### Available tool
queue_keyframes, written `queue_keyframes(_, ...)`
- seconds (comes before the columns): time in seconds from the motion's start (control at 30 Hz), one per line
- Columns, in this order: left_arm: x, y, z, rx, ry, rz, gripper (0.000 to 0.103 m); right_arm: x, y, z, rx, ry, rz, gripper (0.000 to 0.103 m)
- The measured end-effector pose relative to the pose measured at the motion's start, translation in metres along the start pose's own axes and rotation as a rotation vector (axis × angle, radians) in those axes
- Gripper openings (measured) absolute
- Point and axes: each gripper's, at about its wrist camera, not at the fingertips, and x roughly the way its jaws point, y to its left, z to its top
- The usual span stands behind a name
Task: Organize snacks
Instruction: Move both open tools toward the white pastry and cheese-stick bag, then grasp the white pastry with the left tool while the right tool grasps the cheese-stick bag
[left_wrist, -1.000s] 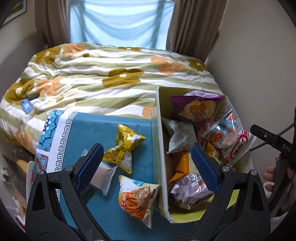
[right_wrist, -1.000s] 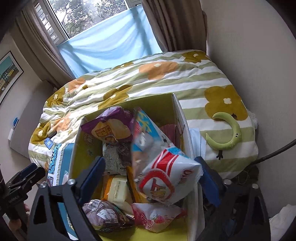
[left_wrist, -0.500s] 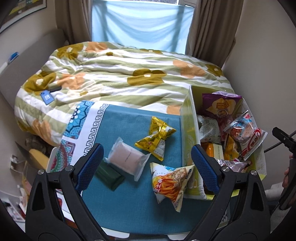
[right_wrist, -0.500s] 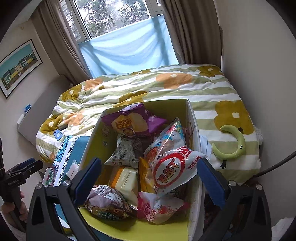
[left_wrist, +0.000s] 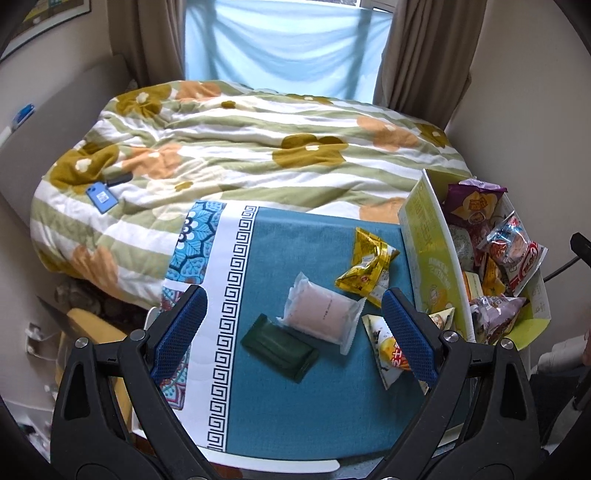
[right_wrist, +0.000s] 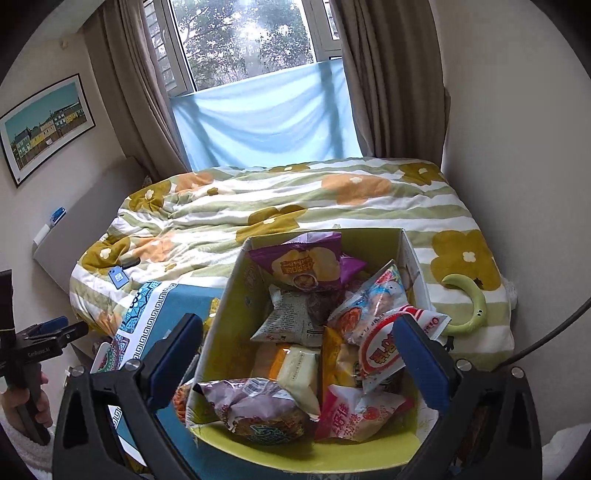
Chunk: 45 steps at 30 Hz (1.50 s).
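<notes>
A yellow-green cardboard box (right_wrist: 221, 314) holds several snack bags, among them a purple chip bag (right_wrist: 299, 267) and a red-and-white bag (right_wrist: 384, 350). My right gripper (right_wrist: 295, 362) is open and empty above the box. The box (left_wrist: 424, 236) also shows at the right in the left wrist view. My left gripper (left_wrist: 291, 332) is open and empty above the teal cloth (left_wrist: 295, 406), over a dark green packet (left_wrist: 279, 347) and a pink bun packet (left_wrist: 321, 314). A yellow snack bag (left_wrist: 369, 266) and an orange-print bag (left_wrist: 388, 350) lie next to the box.
A flowered quilt (left_wrist: 240, 147) covers the bed behind the cloth. A blue card (left_wrist: 100, 196) lies on the quilt at the left. A green crescent toy (right_wrist: 469, 306) lies right of the box. Walls stand close on the right, curtains and a window at the back.
Both grippers have pulled back and up. The left view has swung left from the box to the cloth, revealing the green and pink packets. The red-and-white bag has settled in the box.
</notes>
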Motion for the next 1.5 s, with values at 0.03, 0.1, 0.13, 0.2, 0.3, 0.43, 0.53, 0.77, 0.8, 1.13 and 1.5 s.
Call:
queue_keyframes(0.03,0.001,0.007,0.001,0.011,0.008,-0.015,0.095,0.0,0.01,-0.002,0.005,-0.003,-0.004,0.102)
queue_keyframes(0.1,0.003,0.019,0.003,0.034,0.019,-0.045,0.095,0.002,0.029,-0.006,0.02,-0.002,-0.019,0.102)
queue_keyframes(0.13,0.004,0.025,0.003,0.05,0.023,-0.059,0.095,0.003,0.039,-0.009,0.031,0.003,-0.023,0.102)
queue_keyframes(0.2,0.009,0.035,0.003,0.085,0.034,-0.071,0.095,0.006,0.059,-0.015,0.053,0.009,-0.029,0.102)
queue_keyframes(0.3,0.021,0.051,0.001,0.126,0.071,-0.108,0.095,0.012,0.088,-0.026,0.059,0.024,-0.044,0.102)
queue_keyframes(0.43,0.039,0.064,-0.005,0.188,0.123,-0.168,0.095,0.023,0.126,-0.043,0.078,0.048,-0.072,0.102)
queue_keyframes(0.53,0.054,0.066,-0.009,0.247,0.16,-0.202,0.095,0.03,0.147,-0.059,0.117,0.057,-0.099,0.102)
queue_keyframes(0.77,0.097,0.047,-0.011,0.325,0.239,-0.305,0.095,0.045,0.171,-0.113,0.273,0.076,-0.185,0.102)
queue_keyframes(0.8,0.106,0.041,-0.012,0.33,0.253,-0.313,0.095,0.048,0.171,-0.121,0.293,0.073,-0.205,0.102)
queue_keyframes(1.13,0.184,-0.02,-0.029,0.332,0.366,-0.368,0.095,0.083,0.149,-0.169,0.418,0.095,-0.287,0.102)
queue_keyframes(1.5,0.209,-0.053,-0.045,0.41,0.372,-0.242,0.101,0.12,0.136,-0.195,0.482,0.074,-0.245,0.102)
